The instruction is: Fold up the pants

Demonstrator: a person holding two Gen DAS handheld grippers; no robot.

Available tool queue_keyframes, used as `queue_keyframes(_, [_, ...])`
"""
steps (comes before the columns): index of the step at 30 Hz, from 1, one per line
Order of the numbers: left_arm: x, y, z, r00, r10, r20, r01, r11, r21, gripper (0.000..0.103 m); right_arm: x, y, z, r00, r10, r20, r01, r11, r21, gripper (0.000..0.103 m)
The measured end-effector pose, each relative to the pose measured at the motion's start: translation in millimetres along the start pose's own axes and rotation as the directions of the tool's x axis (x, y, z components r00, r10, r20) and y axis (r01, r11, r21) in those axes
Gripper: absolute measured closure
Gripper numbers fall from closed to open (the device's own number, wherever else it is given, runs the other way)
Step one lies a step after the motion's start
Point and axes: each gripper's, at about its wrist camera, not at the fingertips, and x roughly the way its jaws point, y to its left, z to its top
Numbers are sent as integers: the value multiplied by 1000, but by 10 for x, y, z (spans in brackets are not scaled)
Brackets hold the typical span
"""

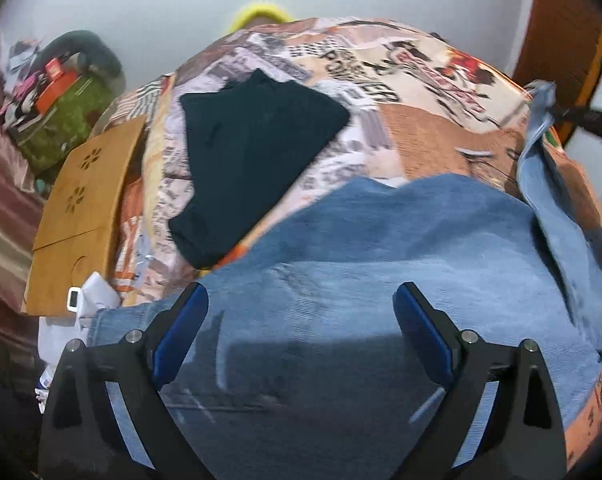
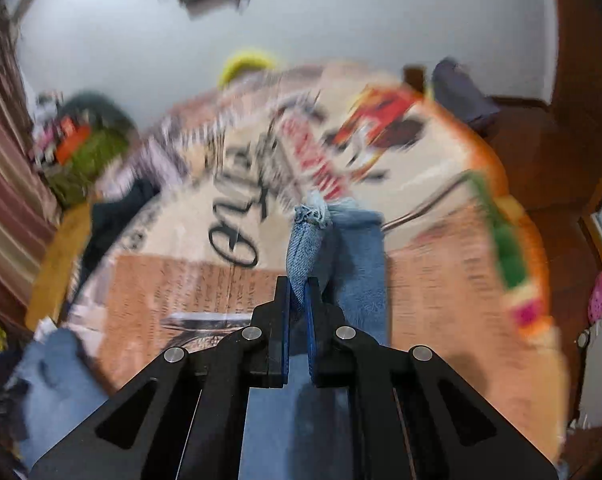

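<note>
Blue jeans [image 1: 381, 240] lie on a bed with a printed orange and cream cover [image 1: 421, 136]. My left gripper [image 1: 301, 304] is open and hovers over the denim with nothing between its blue pads. My right gripper [image 2: 299, 288] is shut on the frayed hem end of a jeans leg [image 2: 309, 240] and holds it lifted above the bed [image 2: 221, 280]. In the left wrist view that lifted leg [image 1: 541, 152] rises at the right edge, held by the right gripper [image 1: 581, 116]. The right wrist view is blurred by motion.
A folded black garment [image 1: 253, 156] lies on the bed beyond the jeans. A wooden board [image 1: 81, 216] and a green bag [image 1: 65, 120] with clutter sit at the left. A wooden door [image 1: 561, 32] and floor [image 2: 541, 152] are at the right.
</note>
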Motion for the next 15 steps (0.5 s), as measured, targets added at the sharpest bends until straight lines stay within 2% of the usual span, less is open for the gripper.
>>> queue_keyframes(1, [-6,-89,-8,1000,-9,-7,9,1000,12,7,-140,-35,45,1000,1,22,-1,1000,4,97])
queue_keyframes(3, [-8,-207,-26,1000,-20,-20,20,1000,20,7,-669,-212,120,995,-12,98,10,1000,16,97])
queue_keyframes(8, [-20,-498,-110,994,-92,-67,92,996,3,7,-1583,-621,227,972,-29,232,15,998,60,97])
queue_keyframes(11, [-19,-648,-160,990,-109,-87,110,994,5,7,-1882,-757,64,967,-52,250,37,997,66,97])
queue_keyframes(15, [-55,-806,-241,991,-101,-91,103,994,19,7,-1953,-872,-339,978,-84,192,73,995,62,97])
